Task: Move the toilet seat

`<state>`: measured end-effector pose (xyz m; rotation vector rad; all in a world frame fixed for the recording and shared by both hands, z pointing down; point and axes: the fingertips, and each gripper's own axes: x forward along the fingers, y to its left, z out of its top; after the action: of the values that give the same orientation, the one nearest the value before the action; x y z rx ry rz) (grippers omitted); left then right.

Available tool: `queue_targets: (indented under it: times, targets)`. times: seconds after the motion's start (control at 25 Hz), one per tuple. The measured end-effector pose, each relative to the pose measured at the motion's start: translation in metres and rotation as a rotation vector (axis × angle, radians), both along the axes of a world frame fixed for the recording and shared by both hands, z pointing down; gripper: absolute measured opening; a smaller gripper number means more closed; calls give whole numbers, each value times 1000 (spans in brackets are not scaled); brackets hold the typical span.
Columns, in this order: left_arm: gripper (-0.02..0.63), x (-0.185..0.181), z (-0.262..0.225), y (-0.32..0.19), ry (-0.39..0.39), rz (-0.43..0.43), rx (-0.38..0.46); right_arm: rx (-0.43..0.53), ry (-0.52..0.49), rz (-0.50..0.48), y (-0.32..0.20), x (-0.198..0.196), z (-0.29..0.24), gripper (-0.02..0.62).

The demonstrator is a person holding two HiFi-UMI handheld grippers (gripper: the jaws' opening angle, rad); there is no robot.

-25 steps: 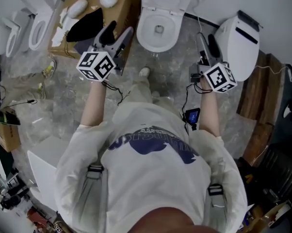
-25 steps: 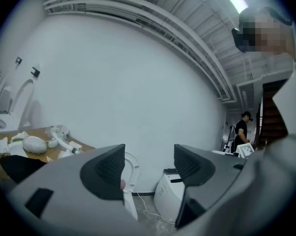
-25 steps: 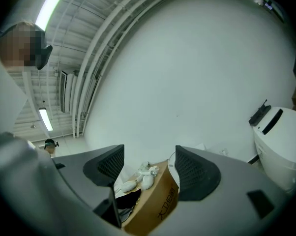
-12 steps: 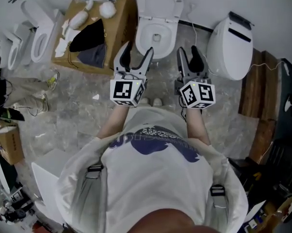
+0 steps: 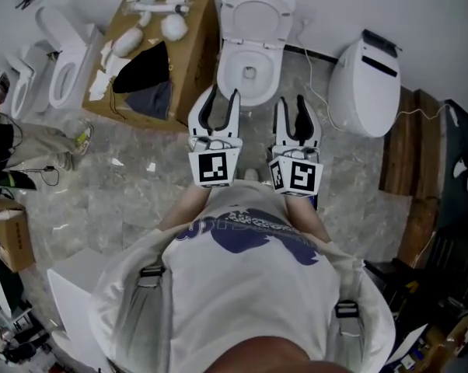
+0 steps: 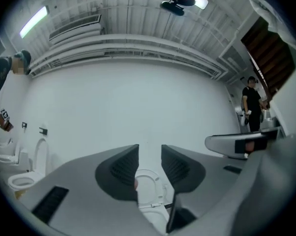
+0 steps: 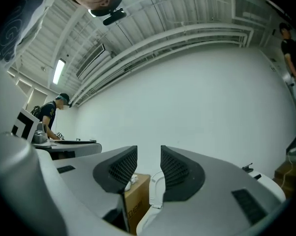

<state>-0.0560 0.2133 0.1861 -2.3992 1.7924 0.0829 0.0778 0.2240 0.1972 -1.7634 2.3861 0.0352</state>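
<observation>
We hold both tongs just short of the bowl (image 5: 232, 84): left gripper (image 5: 221, 104) and right gripper (image 5: 291, 112) half-spread, closing on nothing. Beyond, the toilet seat (image 5: 257, 10) stands raised at the bowl's rear edge. Approach step, we judge; next, reach in and pinch its rim.

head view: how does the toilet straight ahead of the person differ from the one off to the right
The middle toilet stands open, lid raised, bowl showing; the right toilet has its lid down. The middle toilet is plain white; the right toilet carries a dark panel. The middle toilet faces the person squarely; the right toilet sits angled. Both are white, on the grey floor.
</observation>
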Motion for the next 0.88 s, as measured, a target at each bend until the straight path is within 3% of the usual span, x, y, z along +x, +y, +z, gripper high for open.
queue_targets:
  times: [0.24, 0.52, 0.88]
  targets:
    - [21, 9, -8, 5, -28, 34, 36, 21, 85, -8, 4, -9, -5, 67]
    - [0, 17, -6, 9, -60, 56, 36, 35, 116, 10, 7, -12, -9, 9]
    - [-2, 18, -1, 7, -50, 60, 15, 49, 122, 24, 4, -13, -13, 9]
